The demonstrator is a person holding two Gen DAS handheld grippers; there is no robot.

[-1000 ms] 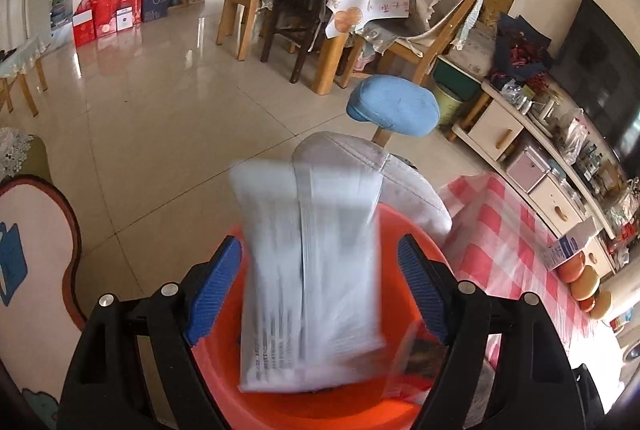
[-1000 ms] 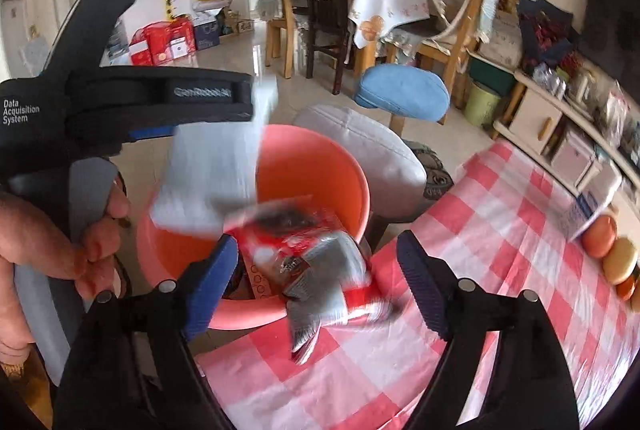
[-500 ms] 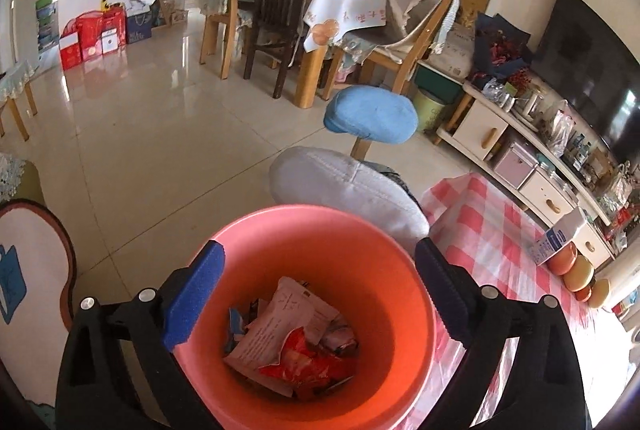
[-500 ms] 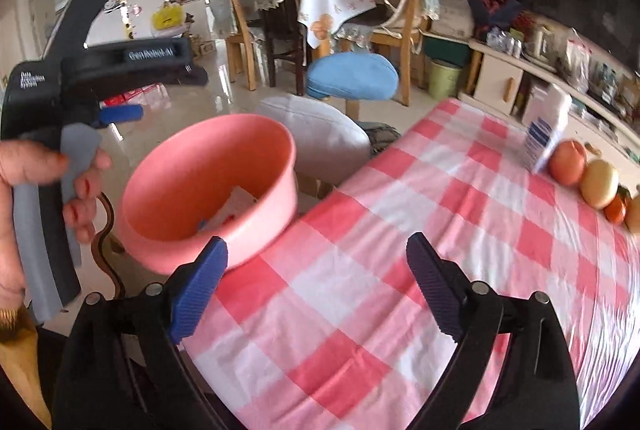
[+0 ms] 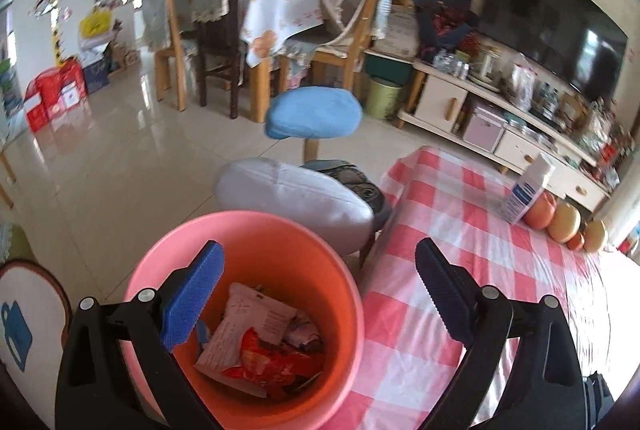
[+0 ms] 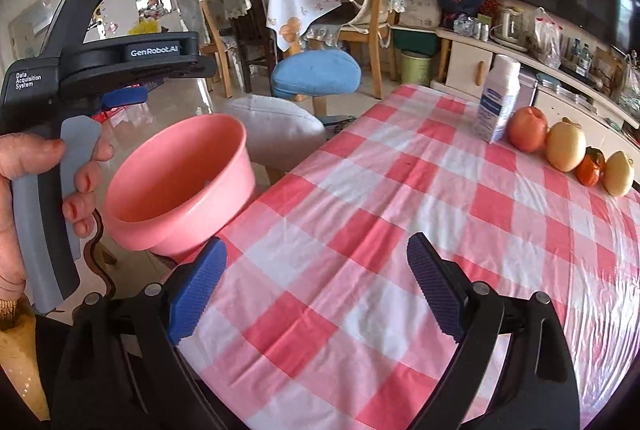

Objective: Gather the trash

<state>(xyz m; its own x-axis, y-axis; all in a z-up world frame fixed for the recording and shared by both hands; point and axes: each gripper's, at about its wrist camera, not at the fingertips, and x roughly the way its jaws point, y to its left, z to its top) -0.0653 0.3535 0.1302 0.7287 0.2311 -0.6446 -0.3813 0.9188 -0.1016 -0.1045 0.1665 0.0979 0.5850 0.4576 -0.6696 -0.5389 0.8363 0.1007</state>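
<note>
Both grippers gape, holding nothing. The left gripper [image 5: 316,294] hangs over the bin [image 5: 304,242], wrappers [image 5: 260,338] piled inside at its 7 o'clock. The right gripper [image 6: 316,294] hovers over bare cloth [image 6: 360,213]; the bin lies at its 10 o'clock, off the table's edge, nearer the left. No litter shows on the table.

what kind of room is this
Most likely a lived-in home's combined living and dining room: a TV above a low cabinet crowded with jars, a dining table with wooden chairs, and a checked tablecloth bearing fruit.
</note>
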